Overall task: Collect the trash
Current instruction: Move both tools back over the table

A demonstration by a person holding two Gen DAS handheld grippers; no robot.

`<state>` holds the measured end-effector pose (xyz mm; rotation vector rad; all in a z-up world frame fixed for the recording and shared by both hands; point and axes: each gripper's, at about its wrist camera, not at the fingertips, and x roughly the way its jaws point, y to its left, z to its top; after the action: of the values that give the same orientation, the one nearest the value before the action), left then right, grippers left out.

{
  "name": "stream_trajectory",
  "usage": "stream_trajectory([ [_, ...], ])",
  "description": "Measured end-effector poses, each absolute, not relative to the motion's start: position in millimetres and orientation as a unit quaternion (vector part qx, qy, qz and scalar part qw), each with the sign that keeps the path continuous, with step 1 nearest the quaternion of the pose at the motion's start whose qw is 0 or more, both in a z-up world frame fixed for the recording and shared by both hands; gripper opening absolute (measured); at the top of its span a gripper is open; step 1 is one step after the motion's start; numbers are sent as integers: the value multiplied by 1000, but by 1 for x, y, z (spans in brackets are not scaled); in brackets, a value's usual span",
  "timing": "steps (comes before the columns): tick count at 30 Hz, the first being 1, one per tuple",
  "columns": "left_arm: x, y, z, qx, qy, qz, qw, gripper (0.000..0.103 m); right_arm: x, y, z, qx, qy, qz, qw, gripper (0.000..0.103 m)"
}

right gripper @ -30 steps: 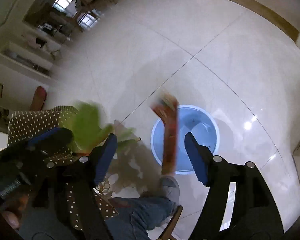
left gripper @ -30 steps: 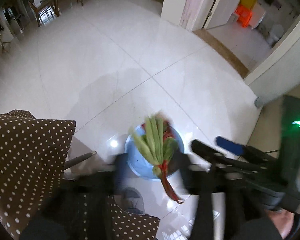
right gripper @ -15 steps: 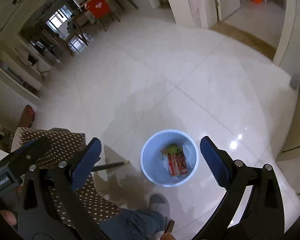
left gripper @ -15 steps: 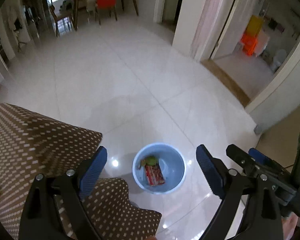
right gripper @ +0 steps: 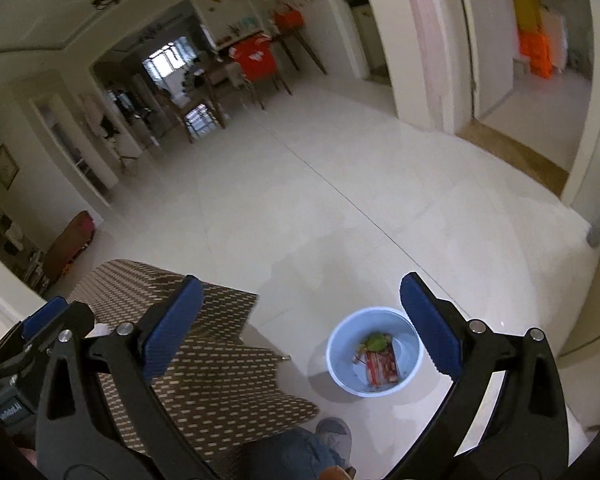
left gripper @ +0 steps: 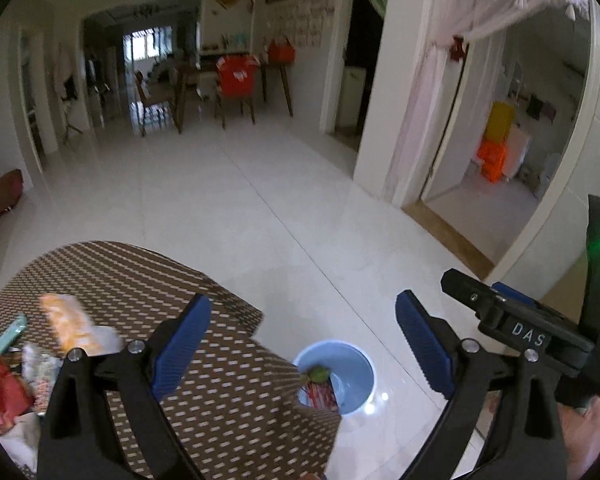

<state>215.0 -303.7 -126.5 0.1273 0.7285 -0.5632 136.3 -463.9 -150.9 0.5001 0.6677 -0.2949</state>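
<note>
A light blue bin (left gripper: 342,376) (right gripper: 374,350) stands on the white floor beside the table. It holds a green leafy bundle (right gripper: 374,340) and a red wrapper (right gripper: 382,366). My left gripper (left gripper: 302,344) is open and empty, above the table's edge. My right gripper (right gripper: 300,326) is open and empty, high above the floor left of the bin. More trash lies on the table at the left: an orange snack packet (left gripper: 70,326), a red packet (left gripper: 0,398) and a teal piece (left gripper: 10,334).
The table with a brown dotted cloth (left gripper: 220,400) (right gripper: 208,376) fills the lower left. The person's shoe (right gripper: 334,438) and knee are beside the bin. Dining chairs and a table (left gripper: 220,80) stand far back. A doorway (left gripper: 500,140) opens at right.
The green bundle and the red wrapper dropped from my grippers into the bin. Both grippers then rose and tilted up, so the room and the table's trash came into view.
</note>
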Motion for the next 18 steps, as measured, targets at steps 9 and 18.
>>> stream_trajectory([
  [9,187,-221,-84,35,304,-234,923,92,142,-382,-103,193,298,-90,930,97],
  [18,161,-139,-70,19,266,-174,948,92,147,-306,-77,140,280,-32,949,97],
])
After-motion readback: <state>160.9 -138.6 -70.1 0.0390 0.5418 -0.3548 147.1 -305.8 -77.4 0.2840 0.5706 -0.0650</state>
